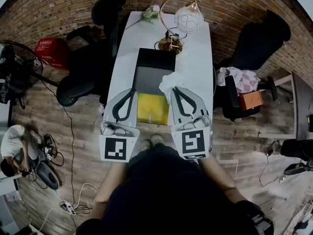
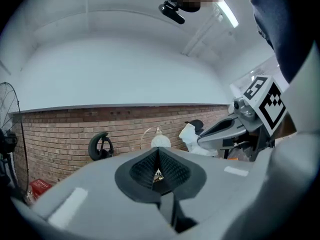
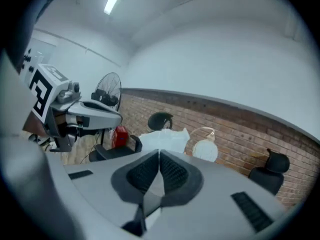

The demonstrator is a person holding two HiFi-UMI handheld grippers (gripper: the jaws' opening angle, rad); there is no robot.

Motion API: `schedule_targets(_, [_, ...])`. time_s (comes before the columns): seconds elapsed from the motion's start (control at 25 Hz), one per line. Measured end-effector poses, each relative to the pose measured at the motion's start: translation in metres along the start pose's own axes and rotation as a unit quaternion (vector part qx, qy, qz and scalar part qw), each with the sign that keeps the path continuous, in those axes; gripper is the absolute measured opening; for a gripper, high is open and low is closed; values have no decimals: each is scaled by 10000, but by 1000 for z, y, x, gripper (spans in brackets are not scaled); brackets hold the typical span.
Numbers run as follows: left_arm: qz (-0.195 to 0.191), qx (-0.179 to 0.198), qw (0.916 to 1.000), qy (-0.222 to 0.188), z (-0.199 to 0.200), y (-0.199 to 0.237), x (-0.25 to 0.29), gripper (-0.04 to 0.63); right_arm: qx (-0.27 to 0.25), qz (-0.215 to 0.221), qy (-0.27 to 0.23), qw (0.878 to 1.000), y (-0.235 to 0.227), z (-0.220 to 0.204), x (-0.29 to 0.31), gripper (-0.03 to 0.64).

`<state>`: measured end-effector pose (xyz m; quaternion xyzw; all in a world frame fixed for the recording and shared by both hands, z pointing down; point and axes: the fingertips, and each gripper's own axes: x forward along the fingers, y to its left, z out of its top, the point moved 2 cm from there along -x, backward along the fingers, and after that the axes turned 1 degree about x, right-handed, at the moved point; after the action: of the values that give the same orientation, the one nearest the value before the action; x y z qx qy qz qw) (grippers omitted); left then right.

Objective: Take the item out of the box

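An open black box lies on the white table, showing a grey inside and a yellow flat item at its near end. My right gripper is shut on a crumpled white wrapping, held just over the box's right edge. In the right gripper view the wrapping bunches past the shut jaws, and a strip of it runs down between them. My left gripper hovers at the box's left edge, shut and empty.
A brass lamp with a glass globe and a flower stand at the table's far end. Black office chairs flank the table, the right chair draped with cloth. A fan and a red crate are at left.
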<state>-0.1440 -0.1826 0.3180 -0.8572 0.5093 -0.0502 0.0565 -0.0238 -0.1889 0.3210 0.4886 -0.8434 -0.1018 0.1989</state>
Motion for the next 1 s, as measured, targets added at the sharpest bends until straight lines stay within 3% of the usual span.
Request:
schedule_targets(0.48, [309,144,9978,-560,78,14,-5,11,814,-940,-1393,9824,-45,68,-40,18])
schedule_targets(1.0, [352,229,9965,-716,98,26,-17,11,1046,-1083,-1711,9737,-44,90,-49,18])
